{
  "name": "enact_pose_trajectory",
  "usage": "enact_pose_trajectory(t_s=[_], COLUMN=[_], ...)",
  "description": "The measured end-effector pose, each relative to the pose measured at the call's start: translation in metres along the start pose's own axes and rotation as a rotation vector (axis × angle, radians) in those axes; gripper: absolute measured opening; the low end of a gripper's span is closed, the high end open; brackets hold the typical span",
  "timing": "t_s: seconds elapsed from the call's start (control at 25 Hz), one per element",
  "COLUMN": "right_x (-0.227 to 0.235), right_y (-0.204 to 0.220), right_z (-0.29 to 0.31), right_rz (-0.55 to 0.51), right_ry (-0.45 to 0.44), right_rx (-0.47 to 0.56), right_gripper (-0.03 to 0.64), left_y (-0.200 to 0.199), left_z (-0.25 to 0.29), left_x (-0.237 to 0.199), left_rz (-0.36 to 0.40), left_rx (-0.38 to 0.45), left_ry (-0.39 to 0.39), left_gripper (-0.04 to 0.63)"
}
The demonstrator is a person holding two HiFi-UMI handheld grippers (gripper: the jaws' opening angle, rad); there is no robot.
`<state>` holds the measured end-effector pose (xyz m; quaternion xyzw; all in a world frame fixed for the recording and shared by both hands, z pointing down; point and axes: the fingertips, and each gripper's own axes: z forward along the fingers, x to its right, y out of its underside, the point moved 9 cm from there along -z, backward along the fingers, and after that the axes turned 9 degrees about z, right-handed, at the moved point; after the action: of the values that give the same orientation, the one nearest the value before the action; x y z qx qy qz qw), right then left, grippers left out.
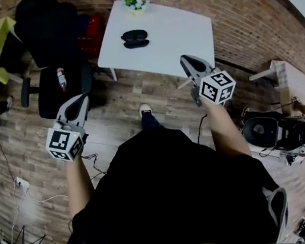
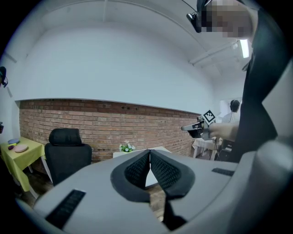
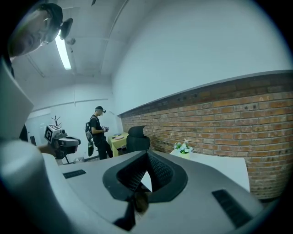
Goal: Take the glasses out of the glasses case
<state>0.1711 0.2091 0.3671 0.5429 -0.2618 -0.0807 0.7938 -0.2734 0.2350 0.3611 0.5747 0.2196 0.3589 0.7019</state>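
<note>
Both grippers are held raised over the wood floor, well apart from the white table (image 1: 174, 25) on which the dark glasses case (image 1: 135, 38) lies, near a small pot of flowers (image 1: 135, 1). The left gripper (image 1: 79, 104) is seen with its jaws pressed together and nothing between them, and the right gripper (image 1: 187, 62) is likewise closed and empty. A black office chair (image 1: 52, 45) is parked to the left of the table. From this height it cannot be made out whether the case is open or closed. The task is judged not yet begun: the table must first be approached. The case is likely to be light, rigid and smooth-shelled, so a slip on the tabletop is to be expected unless its base is pinned by one gripper while the lid is lifted by the other. The glasses inside are presumed fragile and are best taken by the bridge or a temple arm, never by the lenses
</note>
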Motion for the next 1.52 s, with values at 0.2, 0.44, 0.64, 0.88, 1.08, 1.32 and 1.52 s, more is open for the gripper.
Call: enact_pose_trajectory(t_s=[0.2, 0.44, 0.64, 0.88, 1.08, 1.32, 1.52], right_x=[0.007, 0.014, 0.024, 0.042, 0.053, 0.065, 0.076], right_y=[0.002, 0.003, 0.004, 0.001, 0.001, -0.001, -0.004], right_z=[0.005, 0.011, 0.018, 0.03, 0.041, 0.053, 0.068], right_rz=[0.01, 0.013, 0.018, 0.024, 0.032, 0.046, 0.05], right_ry=[0.003, 0.002, 0.003, 0.002, -0.002, -0.008, -0.014], right_rx=[-0.005, -0.013, -0.024, -0.042, -0.048, -0.059, -0.071], right_gripper=[0.017, 0.017, 0.017, 0.017, 0.017, 0.017, 0.017], left_y=[0.002, 0.004, 0.005, 0.003, 0.002, 0.0, 0.0], left_z=[0.008, 0.017, 0.028, 0.048, 0.062, 0.076, 0.09], left_x=[-0.002, -0.006, -0.01, -0.02, -0.024, -0.03, -0.04], left_rz=[0.0, -0.012, -0.015, -0.01, -0.007, 0.002, 0.017], left_rx=[-0.01, -0.014, -0.026, -0.039, -0.044, -0.046, -0.058], left_ry=[0.007, 0.016, 0.016, 0.01, 0.004, 0.008, 0.011], left_gripper=[0.011, 0.011, 0.011, 0.011, 0.011, 0.011, 0.011])
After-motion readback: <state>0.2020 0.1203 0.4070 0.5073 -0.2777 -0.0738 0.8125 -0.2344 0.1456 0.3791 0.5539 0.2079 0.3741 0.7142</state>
